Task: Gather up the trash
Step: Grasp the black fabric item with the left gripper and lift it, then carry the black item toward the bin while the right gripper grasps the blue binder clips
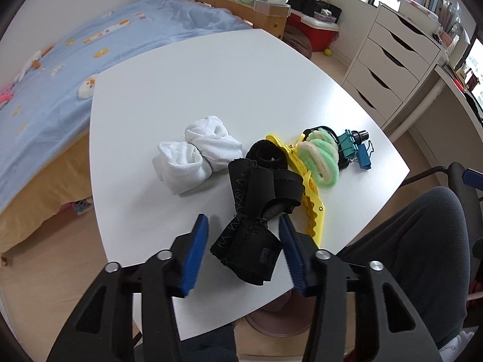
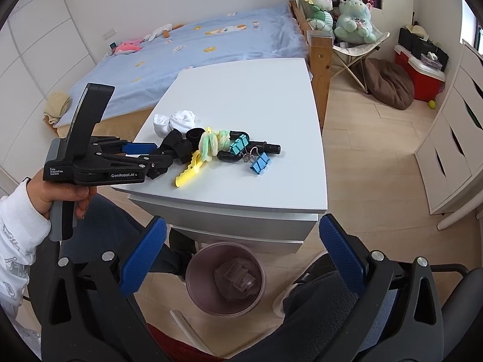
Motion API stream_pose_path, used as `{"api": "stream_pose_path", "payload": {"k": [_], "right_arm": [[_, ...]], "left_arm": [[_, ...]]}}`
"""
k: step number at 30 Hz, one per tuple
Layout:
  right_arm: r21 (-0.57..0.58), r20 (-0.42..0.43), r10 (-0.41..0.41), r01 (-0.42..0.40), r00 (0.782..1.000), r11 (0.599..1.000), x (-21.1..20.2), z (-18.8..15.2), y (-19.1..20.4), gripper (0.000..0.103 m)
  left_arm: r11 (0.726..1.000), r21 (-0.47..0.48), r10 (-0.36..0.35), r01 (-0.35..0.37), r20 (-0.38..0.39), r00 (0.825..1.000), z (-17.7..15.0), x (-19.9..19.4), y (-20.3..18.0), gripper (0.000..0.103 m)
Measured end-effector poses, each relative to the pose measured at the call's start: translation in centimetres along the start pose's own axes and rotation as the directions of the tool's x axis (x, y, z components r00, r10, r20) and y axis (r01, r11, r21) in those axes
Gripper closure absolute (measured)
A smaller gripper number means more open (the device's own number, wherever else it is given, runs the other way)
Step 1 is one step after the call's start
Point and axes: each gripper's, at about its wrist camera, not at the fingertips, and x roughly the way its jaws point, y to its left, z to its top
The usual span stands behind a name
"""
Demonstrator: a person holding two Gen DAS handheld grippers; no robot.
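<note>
A heap lies on the white table (image 1: 196,69): a black fabric brace (image 1: 256,211), white rolled socks (image 1: 196,154), a yellow clip (image 1: 311,199), a green fuzzy ring (image 1: 320,157) and blue binder clips (image 1: 362,158). My left gripper (image 1: 243,226) is open, its fingers on either side of the brace's near end. It also shows in the right wrist view (image 2: 157,150). My right gripper (image 2: 241,235) is open and empty, off the table's near edge, above a pink bin (image 2: 226,277) with paper scraps inside.
A bed with a blue cover (image 1: 90,48) runs along the table's left side. White drawers (image 1: 389,60) stand at the right. The person's leg (image 1: 416,241) and a chair are at the near right. A red cooler (image 2: 419,75) stands at the back.
</note>
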Motion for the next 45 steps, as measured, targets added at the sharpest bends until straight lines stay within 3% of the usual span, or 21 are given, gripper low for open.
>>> {"api": "stream_pose_path", "payload": {"k": [6, 9, 26, 39, 42, 45], "right_arm": [[0.006, -0.002, 0.004, -0.004, 1.0, 1.0, 0.3, 0.1, -0.2, 0.004], [0.006, -0.002, 0.004, -0.004, 1.0, 1.0, 0.4, 0.1, -0.2, 0.004], [-0.033, 0.005, -0.022, 0.022, 1.0, 0.999, 2.6, 3.0, -0.5, 0.004], [-0.138, -0.048, -0.062, 0.055, 0.997, 0.989, 7.4, 5.5, -0.6, 0.005], [-0.151, -0.07, -0.062, 0.051, 0.996, 0.987, 8.5, 5.8, -0.7, 0.025], [-0.154, -0.088, -0.055, 0.041, 0.995, 0.987, 9.4, 5.8, -0.7, 0.033]], "left_arm": [[1.0, 0.0, -0.015, 0.015, 0.013, 1.0, -0.2, -0.3, 0.0, 0.077], [1.0, 0.005, -0.01, 0.01, 0.03, 0.999, -0.1, -0.8, -0.1, 0.081], [1.0, -0.014, -0.006, 0.009, 0.148, 0.989, -0.9, -5.5, -0.4, 0.082], [0.999, -0.037, -0.014, 0.02, 0.168, 0.986, -2.2, -6.5, -0.4, 0.082], [0.999, -0.045, -0.013, 0.021, 0.167, 0.986, -2.4, -6.4, -0.2, 0.082], [0.998, -0.051, -0.015, 0.024, 0.165, 0.986, -2.5, -6.4, 0.0, 0.082]]}}
